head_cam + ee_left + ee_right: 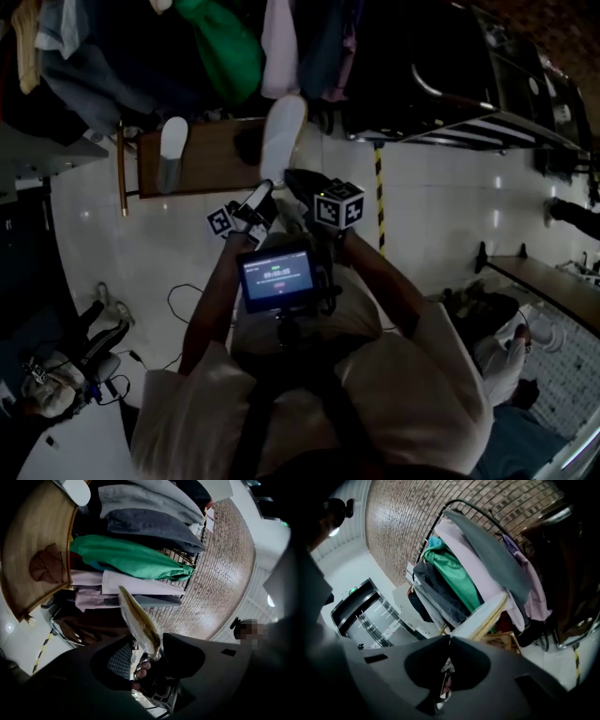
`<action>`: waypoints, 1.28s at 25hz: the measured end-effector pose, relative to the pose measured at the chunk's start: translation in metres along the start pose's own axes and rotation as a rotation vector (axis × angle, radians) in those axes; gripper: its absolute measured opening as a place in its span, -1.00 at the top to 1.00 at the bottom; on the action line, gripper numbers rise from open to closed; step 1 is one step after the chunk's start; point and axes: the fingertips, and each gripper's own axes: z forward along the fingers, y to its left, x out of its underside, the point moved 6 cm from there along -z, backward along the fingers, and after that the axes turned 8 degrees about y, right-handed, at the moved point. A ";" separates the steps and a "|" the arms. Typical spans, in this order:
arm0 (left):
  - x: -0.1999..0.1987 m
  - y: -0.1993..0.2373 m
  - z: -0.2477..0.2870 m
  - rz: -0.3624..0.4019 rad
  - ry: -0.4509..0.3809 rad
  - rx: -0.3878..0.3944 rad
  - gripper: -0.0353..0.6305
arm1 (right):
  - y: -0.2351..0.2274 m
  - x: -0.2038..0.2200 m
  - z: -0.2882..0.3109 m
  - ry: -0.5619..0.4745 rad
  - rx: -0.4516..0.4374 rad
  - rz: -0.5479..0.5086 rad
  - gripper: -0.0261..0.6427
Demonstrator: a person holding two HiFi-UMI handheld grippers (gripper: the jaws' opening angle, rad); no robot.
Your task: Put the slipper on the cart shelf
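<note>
A pale slipper (281, 136) is held up in the air at the middle of the head view, its far end lying over the near edge of the wooden cart shelf (211, 159). The right gripper (292, 178) is seen just below it. In the right gripper view the right gripper (450, 637) has its jaws pressed together, pinching the thin edge of the slipper (485, 613), which rises away from the tips. The left gripper (258, 199) is raised beside it, on the left. In the left gripper view the jaws of the left gripper (145, 641) are spread apart, and the slipper (138, 620) is seen edge-on between them, close against the right-hand jaw; whether it is touched there cannot be made out. A second slipper (172, 155) is laid on the left part of the shelf. Hanging clothes (230, 47) are ranged beyond the shelf.
</note>
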 end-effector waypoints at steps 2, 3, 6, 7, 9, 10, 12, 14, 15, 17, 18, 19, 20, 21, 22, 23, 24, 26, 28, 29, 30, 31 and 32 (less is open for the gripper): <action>0.007 -0.002 0.016 -0.010 0.026 0.011 0.31 | 0.000 0.000 -0.018 -0.030 0.009 0.002 0.90; 0.010 -0.002 0.024 -0.017 0.036 0.018 0.31 | -0.002 -0.001 -0.027 -0.043 0.018 0.001 0.90; 0.025 -0.004 0.051 -0.034 0.064 0.050 0.42 | -0.010 -0.003 -0.059 -0.077 0.051 -0.018 0.90; 0.031 -0.005 0.061 -0.044 0.068 0.061 0.55 | -0.013 -0.002 -0.069 -0.087 0.063 -0.029 0.90; 0.047 -0.006 0.077 -0.068 0.077 0.079 0.59 | -0.020 0.001 -0.090 -0.109 0.079 -0.044 0.90; 0.053 -0.006 0.084 -0.075 0.086 0.089 0.60 | -0.022 0.002 -0.099 -0.120 0.084 -0.047 0.90; 0.062 -0.004 0.097 -0.086 0.117 0.106 0.63 | -0.028 0.005 -0.114 -0.144 0.102 -0.050 0.90; 0.070 0.000 0.112 -0.101 0.150 0.115 0.65 | -0.034 0.006 -0.129 -0.169 0.131 -0.050 0.90; 0.076 0.002 0.120 -0.107 0.164 0.116 0.66 | -0.038 0.007 -0.138 -0.181 0.144 -0.048 0.90; 0.092 0.005 0.137 -0.112 0.187 0.113 0.68 | -0.047 0.010 -0.161 -0.199 0.162 -0.043 0.89; 0.102 0.006 0.145 -0.109 0.197 0.112 0.69 | -0.050 0.012 -0.174 -0.205 0.168 -0.045 0.89; 0.111 0.006 0.154 -0.104 0.208 0.112 0.70 | -0.053 0.014 -0.186 -0.212 0.172 -0.049 0.89; 0.120 0.005 0.163 -0.099 0.218 0.112 0.70 | -0.056 0.015 -0.199 -0.222 0.176 -0.055 0.89; 0.129 0.003 0.173 -0.094 0.230 0.112 0.70 | -0.059 0.016 -0.211 -0.232 0.182 -0.061 0.88; 0.137 0.001 0.183 -0.087 0.244 0.112 0.70 | -0.062 0.017 -0.224 -0.241 0.188 -0.066 0.86; 0.146 0.000 0.192 -0.078 0.259 0.111 0.70 | -0.064 0.018 -0.237 -0.251 0.193 -0.069 0.82; 0.155 -0.002 0.202 -0.067 0.274 0.111 0.71 | -0.066 0.021 -0.250 -0.262 0.195 -0.069 0.81; 0.174 -0.004 0.219 -0.042 0.311 0.111 0.71 | -0.072 0.027 -0.277 -0.288 0.191 -0.069 0.74; 0.192 -0.004 0.236 -0.027 0.346 0.108 0.71 | -0.078 0.035 -0.304 -0.312 0.193 -0.069 0.63; 0.200 -0.003 0.243 -0.023 0.358 0.106 0.71 | -0.081 0.038 -0.316 -0.321 0.198 -0.069 0.60; 0.207 -0.001 0.248 -0.022 0.364 0.103 0.71 | -0.084 0.042 -0.327 -0.329 0.205 -0.069 0.57; 0.211 0.001 0.251 -0.022 0.367 0.100 0.71 | -0.086 0.045 -0.337 -0.339 0.216 -0.068 0.54; 0.214 0.003 0.254 -0.023 0.369 0.098 0.71 | -0.089 0.049 -0.347 -0.352 0.231 -0.067 0.52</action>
